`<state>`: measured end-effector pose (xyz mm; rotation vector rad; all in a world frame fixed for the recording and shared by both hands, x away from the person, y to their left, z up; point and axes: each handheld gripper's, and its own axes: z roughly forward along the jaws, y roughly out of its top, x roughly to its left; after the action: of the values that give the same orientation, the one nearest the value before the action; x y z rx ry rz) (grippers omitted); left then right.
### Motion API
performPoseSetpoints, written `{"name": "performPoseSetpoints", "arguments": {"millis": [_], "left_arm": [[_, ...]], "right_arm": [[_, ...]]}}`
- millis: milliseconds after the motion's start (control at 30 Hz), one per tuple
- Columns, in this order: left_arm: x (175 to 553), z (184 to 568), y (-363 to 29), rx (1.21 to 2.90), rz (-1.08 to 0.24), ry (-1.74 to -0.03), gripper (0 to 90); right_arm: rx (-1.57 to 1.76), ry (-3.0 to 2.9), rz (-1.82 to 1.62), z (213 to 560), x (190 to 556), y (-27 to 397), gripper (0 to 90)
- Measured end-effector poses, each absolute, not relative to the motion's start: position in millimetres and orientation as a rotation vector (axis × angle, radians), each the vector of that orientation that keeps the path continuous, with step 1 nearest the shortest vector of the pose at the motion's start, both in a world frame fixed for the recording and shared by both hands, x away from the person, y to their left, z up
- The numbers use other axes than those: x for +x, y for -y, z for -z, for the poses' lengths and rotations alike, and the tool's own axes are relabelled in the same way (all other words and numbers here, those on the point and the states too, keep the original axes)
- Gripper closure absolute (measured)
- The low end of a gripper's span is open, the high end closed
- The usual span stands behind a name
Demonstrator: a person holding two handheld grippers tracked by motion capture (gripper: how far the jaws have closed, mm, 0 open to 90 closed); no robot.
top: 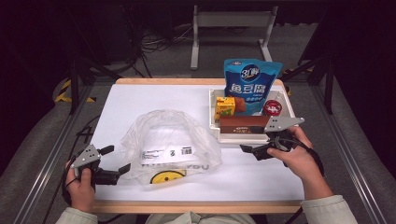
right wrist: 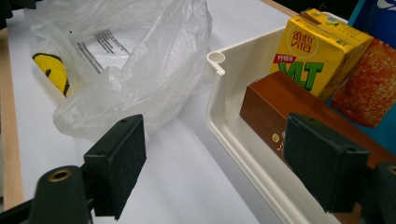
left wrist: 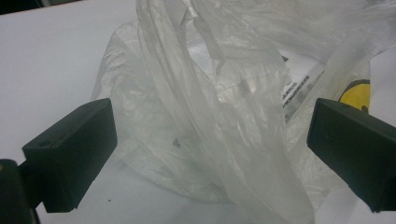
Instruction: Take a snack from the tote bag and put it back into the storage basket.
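Note:
A crumpled clear plastic bag [top: 170,140] with a yellow smiley print lies mid-table. My left gripper [top: 117,158] sits at the bag's left edge, open; in the left gripper view its jaws [left wrist: 210,154] stand wide, with folds of the bag [left wrist: 224,93] ahead between them and neither pad pressing on it. My right gripper [top: 250,151] hovers just in front of the white tray [top: 212,100], pointing left, also open. In the right gripper view this gripper [right wrist: 219,163] frames the tray's front wall [right wrist: 233,135], and the bag [right wrist: 135,60] lies beyond the left jaw.
Inside the tray stand a yellow drink carton [top: 225,106], a brown box [top: 243,124], a blue pouch [top: 250,84], an orange-brown snack packet [top: 239,103] and a red round item [top: 272,108]. The table's wooden edge runs along the front.

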<state>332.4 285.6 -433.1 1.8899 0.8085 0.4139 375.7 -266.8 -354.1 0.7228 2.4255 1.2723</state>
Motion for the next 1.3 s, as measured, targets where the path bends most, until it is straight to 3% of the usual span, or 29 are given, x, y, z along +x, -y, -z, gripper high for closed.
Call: {"name": "performPoseSetpoints", "arguments": {"millis": [1300], "left_arm": [[330, 434, -288, 1.893, -0.381, -0.75, 2.3]], "right_arm": [[0.764, -2.424, -1.281, 431, 376, 258, 18.7]]}}
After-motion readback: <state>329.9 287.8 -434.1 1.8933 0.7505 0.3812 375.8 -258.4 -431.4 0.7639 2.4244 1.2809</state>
